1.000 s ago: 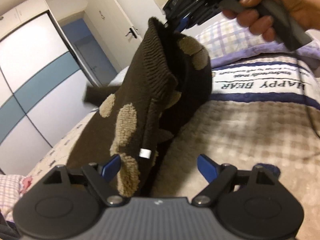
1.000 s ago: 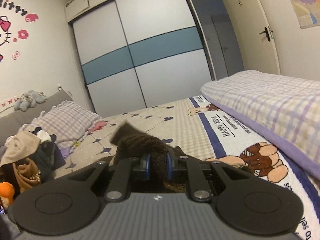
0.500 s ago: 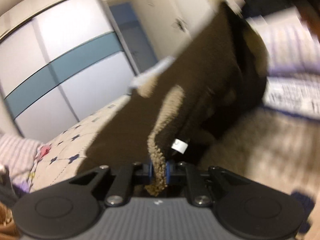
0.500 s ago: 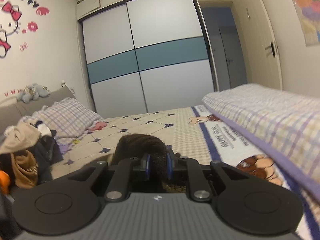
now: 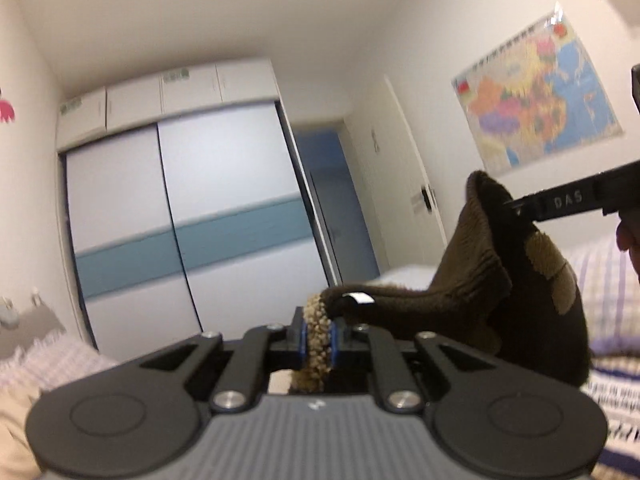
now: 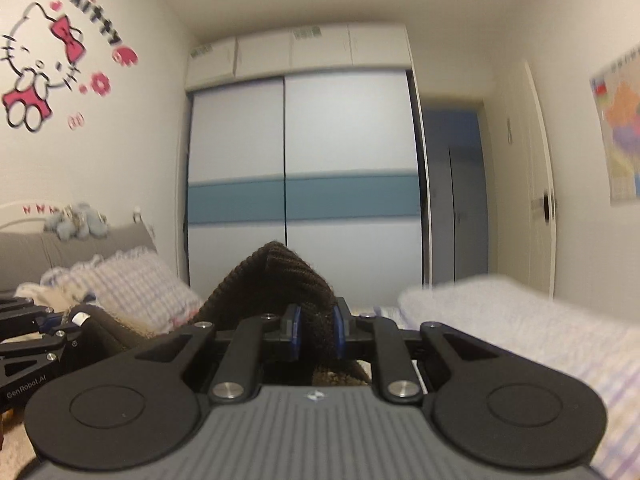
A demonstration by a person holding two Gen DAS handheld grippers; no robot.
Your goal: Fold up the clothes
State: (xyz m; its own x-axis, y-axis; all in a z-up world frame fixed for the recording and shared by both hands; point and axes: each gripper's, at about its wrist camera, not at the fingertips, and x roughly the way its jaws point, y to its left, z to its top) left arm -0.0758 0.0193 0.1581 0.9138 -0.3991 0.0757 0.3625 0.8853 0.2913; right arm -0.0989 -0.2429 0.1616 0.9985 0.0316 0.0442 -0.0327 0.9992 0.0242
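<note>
In the left wrist view, a pink wall sticker [image 5: 5,109] shows at the far left edge, and the white sliding wardrobe [image 5: 180,232] with its blue band fills the left half of the background. Low in the middle, the left gripper [image 5: 318,338] is pressed together on a tan, nubbly patch at the edge of the brown knitted garment [image 5: 472,280], with the fabric squeezed between its blue pads [image 5: 335,340]. A small white tag [image 5: 359,298] sits on the knit just beside the pinch. From there the garment stretches up and to the right, off the bed [image 5: 600,392], to a ribbed edge held by the right gripper [image 5: 516,206], which enters from the right edge. A colourful map [image 5: 540,104] hangs on the wall above it.

In the right wrist view, a Hello Kitty decal [image 6: 44,60] marks the left wall above a grey headboard [image 6: 80,244] and a checked pillow [image 6: 136,284]. The left gripper [image 6: 56,326] appears at the lower left with the garment's white tag beside it. In the centre, the right gripper [image 6: 316,334] pinches a thick ribbed fold of the brown garment [image 6: 276,280], which bulges up above its pads. A folded checked quilt [image 6: 520,320] lies on the right.
</note>
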